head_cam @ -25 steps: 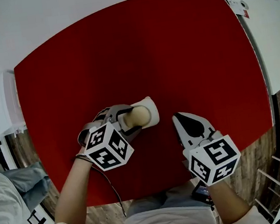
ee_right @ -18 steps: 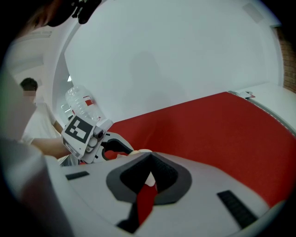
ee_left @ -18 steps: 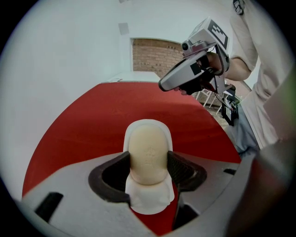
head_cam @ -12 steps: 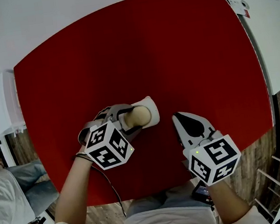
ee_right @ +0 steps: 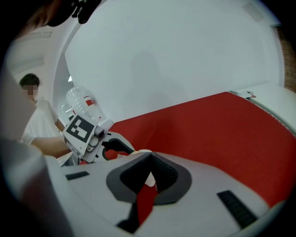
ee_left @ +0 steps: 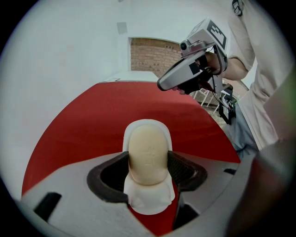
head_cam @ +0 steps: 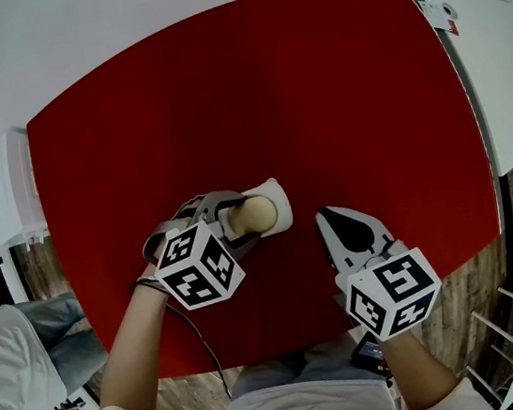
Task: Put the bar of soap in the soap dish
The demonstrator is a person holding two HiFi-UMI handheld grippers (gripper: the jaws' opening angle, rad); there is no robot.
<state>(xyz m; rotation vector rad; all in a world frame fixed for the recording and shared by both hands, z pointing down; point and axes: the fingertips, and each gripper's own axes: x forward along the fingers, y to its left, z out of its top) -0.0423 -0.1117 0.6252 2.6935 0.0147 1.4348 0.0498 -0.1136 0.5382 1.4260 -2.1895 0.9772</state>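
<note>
Two grippers over one red table [head_cam: 269,93].

Left gripper [head_cam: 240,219]: jaws clamped on the bar of soap [ee_left: 148,155], pads pressing both its flanks.

Soap dish [ee_left: 147,200]: white, directly under the fingers, its far rim reaching past their tips. Contents: the held bar, lying lengthwise over it.

Right gripper [head_cam: 331,219]: jaws pressed together, nothing between them, near the dish and clear of it.

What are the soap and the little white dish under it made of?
The bar of soap looks like ordinary solid soap: cream, dull and waxy, with a faint stamp pressed in. The soap dish seems to be white plastic or ceramic: smooth, with a rounded rim; I can't tell which.
</note>
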